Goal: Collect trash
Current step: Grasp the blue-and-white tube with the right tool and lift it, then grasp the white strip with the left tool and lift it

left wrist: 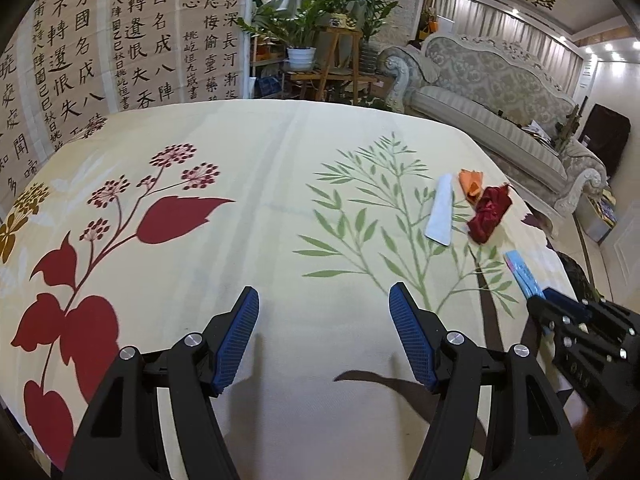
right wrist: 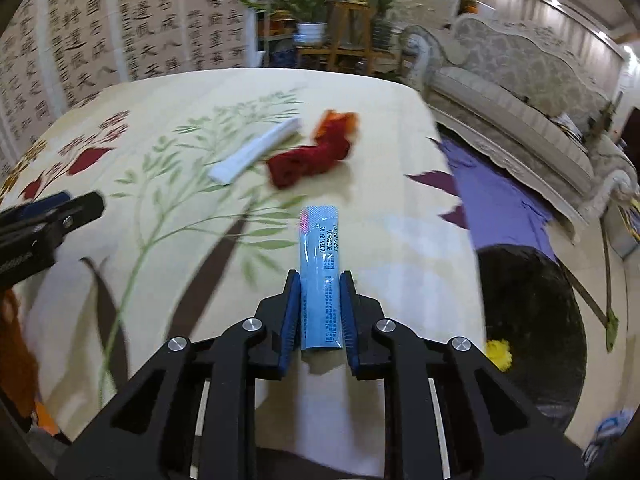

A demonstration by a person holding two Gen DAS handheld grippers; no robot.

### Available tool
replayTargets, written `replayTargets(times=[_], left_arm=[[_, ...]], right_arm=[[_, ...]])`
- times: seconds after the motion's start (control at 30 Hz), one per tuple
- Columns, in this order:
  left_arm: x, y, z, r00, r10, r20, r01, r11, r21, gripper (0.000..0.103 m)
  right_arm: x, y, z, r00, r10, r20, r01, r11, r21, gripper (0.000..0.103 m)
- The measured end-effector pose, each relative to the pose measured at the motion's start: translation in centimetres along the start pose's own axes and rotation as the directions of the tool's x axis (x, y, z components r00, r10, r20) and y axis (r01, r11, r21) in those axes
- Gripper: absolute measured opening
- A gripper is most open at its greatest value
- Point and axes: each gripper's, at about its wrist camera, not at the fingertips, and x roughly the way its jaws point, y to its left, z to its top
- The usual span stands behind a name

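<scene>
A: Left wrist view, L to R. Status?
B: Floral tablecloth (left wrist: pixel 248 184) fills the frame centre. Left gripper (left wrist: pixel 324 300) at bottom centre, jaws spread wide, nothing between them. Right of centre: white packet (left wrist: pixel 440 210), orange scrap (left wrist: pixel 471 184) and crumpled red wrapper (left wrist: pixel 489 213), close together. Far right edge: right gripper (left wrist: pixel 560 300), side-on, blue sachet (left wrist: pixel 522 274) sticking out of it.
A: Right wrist view?
B: Left gripper (right wrist: pixel 60 204) at left edge. Upper centre: white packet (right wrist: pixel 256 150), then red wrapper (right wrist: pixel 308 162) with orange scrap (right wrist: pixel 340 122) behind it, blurred. Centre: right gripper (right wrist: pixel 320 276) pinching blue sachet (right wrist: pixel 320 272), pads on both long sides, sachet pointing up-frame over the cloth. Lower right: black bin (right wrist: pixel 532 328) beside the table, yellow scrap (right wrist: pixel 499 353) inside.
</scene>
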Motion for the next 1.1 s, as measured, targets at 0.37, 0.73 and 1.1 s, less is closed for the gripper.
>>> replayTargets(times=[0.37, 0.73, 1.1], left_arm=[[1.7, -4.0, 1.2, 0.999, -0.051, -0.011, 0.052, 0.996, 0.068, 0.066], [4.5, -7.0, 3.5, 0.997, -0.072, -0.023, 0.075, 0.987, 0.143, 0.066], [7.5, -8.0, 5.2, 0.993, -0.081, -0.088, 0.095, 0.982, 0.163, 0.066]], right_arm=[[2.6, -2.9, 2.8, 1.0, -0.018, -0.007, 0.018, 0.995, 0.096, 0.02], [3.9, -3.8, 4.2, 1.0, -0.012, -0.011, 0.013, 0.993, 0.115, 0.02], [4.0, -3.9, 4.3, 1.0, -0.016, -0.012, 0.018, 0.994, 0.112, 0.02]])
